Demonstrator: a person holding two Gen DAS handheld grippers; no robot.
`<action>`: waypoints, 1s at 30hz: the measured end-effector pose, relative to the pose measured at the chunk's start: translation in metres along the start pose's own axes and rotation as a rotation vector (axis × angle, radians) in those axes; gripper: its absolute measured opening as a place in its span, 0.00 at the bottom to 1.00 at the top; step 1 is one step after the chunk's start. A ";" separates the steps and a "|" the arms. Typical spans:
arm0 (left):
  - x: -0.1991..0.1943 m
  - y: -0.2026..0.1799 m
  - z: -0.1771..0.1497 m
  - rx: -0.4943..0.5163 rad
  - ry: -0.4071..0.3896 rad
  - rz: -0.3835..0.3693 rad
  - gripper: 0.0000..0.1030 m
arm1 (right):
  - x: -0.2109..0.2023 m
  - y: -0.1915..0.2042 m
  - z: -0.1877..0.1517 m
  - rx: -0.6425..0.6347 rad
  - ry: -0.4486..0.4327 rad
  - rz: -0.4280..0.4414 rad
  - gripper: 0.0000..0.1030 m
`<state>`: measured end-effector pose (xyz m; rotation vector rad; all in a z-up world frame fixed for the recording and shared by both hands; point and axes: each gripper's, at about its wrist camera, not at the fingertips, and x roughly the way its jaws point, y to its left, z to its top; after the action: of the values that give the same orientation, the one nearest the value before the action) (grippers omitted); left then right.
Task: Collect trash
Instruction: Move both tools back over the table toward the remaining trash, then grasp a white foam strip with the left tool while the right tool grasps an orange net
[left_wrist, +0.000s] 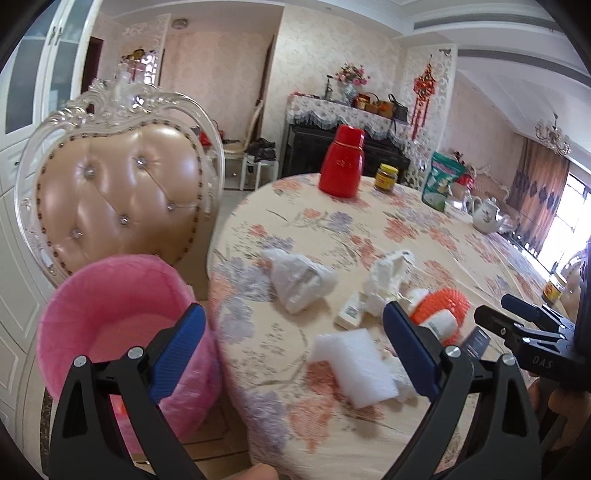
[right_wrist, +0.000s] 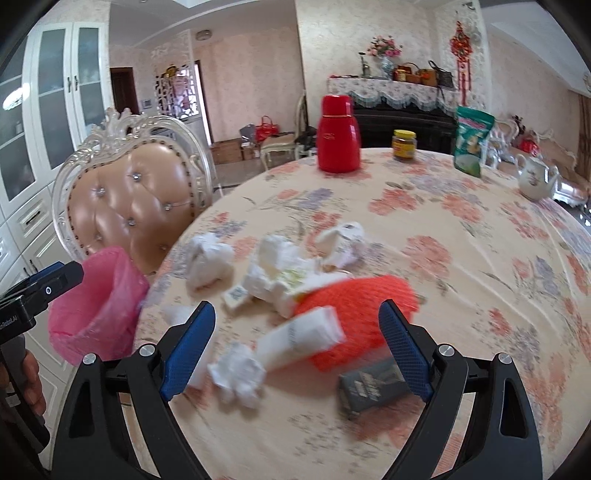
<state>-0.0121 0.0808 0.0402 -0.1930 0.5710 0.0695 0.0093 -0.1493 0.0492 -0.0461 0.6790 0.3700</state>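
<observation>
Trash lies on the flowered table (right_wrist: 461, 266): an orange foam net (right_wrist: 358, 306), a white tube (right_wrist: 299, 339), crumpled tissues (right_wrist: 236, 373), a dark small box (right_wrist: 373, 384) and a crumpled plastic bag (left_wrist: 299, 280). A white foam block (left_wrist: 354, 365) sits near the table's edge. My right gripper (right_wrist: 297, 332) hovers open above the tube and net, its pads touching nothing. My left gripper (left_wrist: 295, 332) is open and empty, straddling the table edge beside a pink-lined bin (left_wrist: 122, 314). The right gripper (left_wrist: 506, 314) shows at the right in the left wrist view.
A cream padded chair (left_wrist: 122, 192) stands behind the bin, close to the table. On the far side of the table stand a red flask (right_wrist: 338, 136), a yellow-lidded jar (right_wrist: 404, 144), a green pouch (right_wrist: 472, 144) and a white teapot (right_wrist: 535, 177).
</observation>
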 end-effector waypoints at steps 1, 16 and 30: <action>0.002 -0.003 -0.001 0.003 0.006 -0.004 0.91 | 0.000 -0.005 -0.001 0.005 0.003 -0.005 0.83; 0.047 -0.048 -0.021 0.047 0.125 -0.052 0.86 | 0.002 -0.061 -0.024 0.072 0.042 -0.060 0.83; 0.088 -0.063 -0.039 0.050 0.251 -0.050 0.71 | 0.017 -0.078 -0.023 0.083 0.071 -0.074 0.83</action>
<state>0.0485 0.0126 -0.0294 -0.1681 0.8171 -0.0183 0.0351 -0.2206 0.0143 -0.0059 0.7596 0.2696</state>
